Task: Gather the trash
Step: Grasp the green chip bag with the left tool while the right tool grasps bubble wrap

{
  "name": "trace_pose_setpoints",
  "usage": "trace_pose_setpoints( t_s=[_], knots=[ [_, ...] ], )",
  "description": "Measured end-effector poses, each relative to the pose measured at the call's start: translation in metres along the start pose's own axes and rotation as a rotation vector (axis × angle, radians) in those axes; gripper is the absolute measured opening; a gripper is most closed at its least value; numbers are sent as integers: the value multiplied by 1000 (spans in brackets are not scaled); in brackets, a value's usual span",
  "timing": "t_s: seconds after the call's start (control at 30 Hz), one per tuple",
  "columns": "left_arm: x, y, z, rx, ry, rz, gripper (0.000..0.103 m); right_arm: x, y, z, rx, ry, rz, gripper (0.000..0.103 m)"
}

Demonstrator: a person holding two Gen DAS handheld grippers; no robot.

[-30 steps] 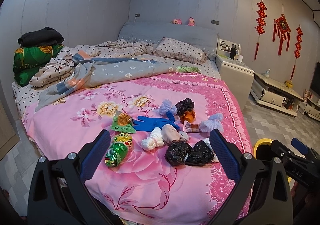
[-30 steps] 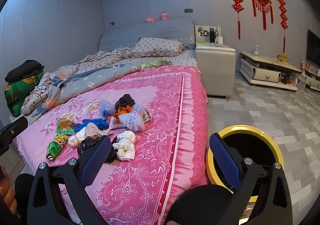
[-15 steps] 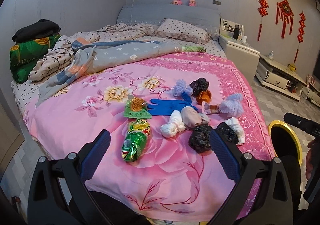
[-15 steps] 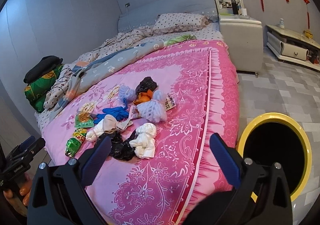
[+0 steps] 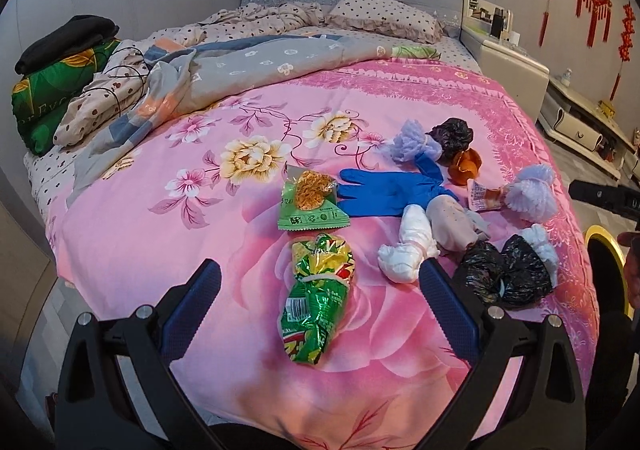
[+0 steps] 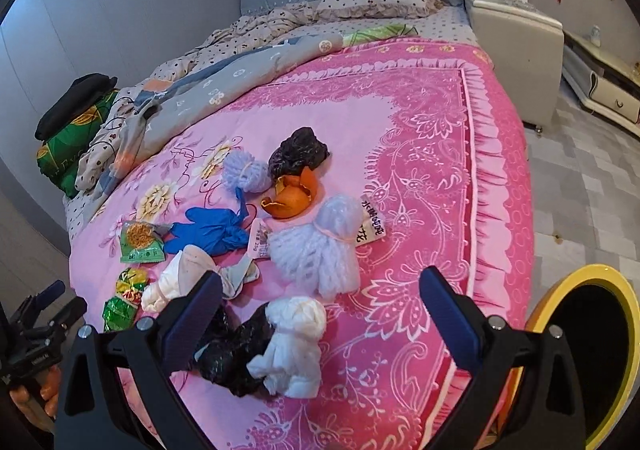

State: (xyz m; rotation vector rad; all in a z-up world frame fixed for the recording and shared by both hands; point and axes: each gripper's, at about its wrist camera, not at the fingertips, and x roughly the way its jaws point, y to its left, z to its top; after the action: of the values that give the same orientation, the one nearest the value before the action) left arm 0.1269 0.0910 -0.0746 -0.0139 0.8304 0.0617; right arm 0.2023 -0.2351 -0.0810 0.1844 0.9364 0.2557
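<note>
Both grippers, left (image 5: 320, 292) and right (image 6: 320, 296), held open, empty. Bin (image 6: 624, 292) cut off by frame edge. Wrapper (image 6: 370, 224) print partly hidden by white bundle (image 6: 320, 246).

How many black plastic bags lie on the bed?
2. One black bag sits far up the trash pile, touching the orange peel; the other lies nearest the right gripper, against a white bundle. More could be hidden underneath.

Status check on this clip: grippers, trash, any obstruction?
Left gripper open over the crumpled green snack bag. Right gripper open above the white wad. Yellow-rimmed bin empty-looking beside bed. Nothing blocking.
</note>
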Motion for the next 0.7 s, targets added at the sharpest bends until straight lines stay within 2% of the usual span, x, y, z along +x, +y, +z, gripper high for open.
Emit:
trace_pose_setpoints(
  t_s=[0.3, 0.37, 0.43, 0.53, 0.57, 0.63, 0.67, 0.7],
  knots=[
    [48, 3, 1, 14, 92, -2, 95, 53, -9, 27, 112, 90, 55, 94],
    [57, 4, 2, 5, 108, -12, 95, 59, -11, 26, 130, 90, 55, 92],
    [66, 5, 2, -3, 124, -27, 95, 65, -11, 25, 135, 98, 70, 83],
    [76, 1, 3, 13, 136, -47, 92, 73, -8, 21, 115, 117, 56, 78],
    [79, -1, 3, 20, 141, -51, 81, 77, -10, 21, 119, 125, 52, 76],
    [90, -5, 3, 29, 177, -75, 54, 84, -13, 21, 135, 136, 54, 60],
    [95, -7, 2, 28, 196, -81, 47, 84, -16, 21, 146, 130, 53, 55],
    [99, -9, 1, 30, 214, -81, 46, 84, -18, 21, 152, 123, 55, 52]
  ],
)
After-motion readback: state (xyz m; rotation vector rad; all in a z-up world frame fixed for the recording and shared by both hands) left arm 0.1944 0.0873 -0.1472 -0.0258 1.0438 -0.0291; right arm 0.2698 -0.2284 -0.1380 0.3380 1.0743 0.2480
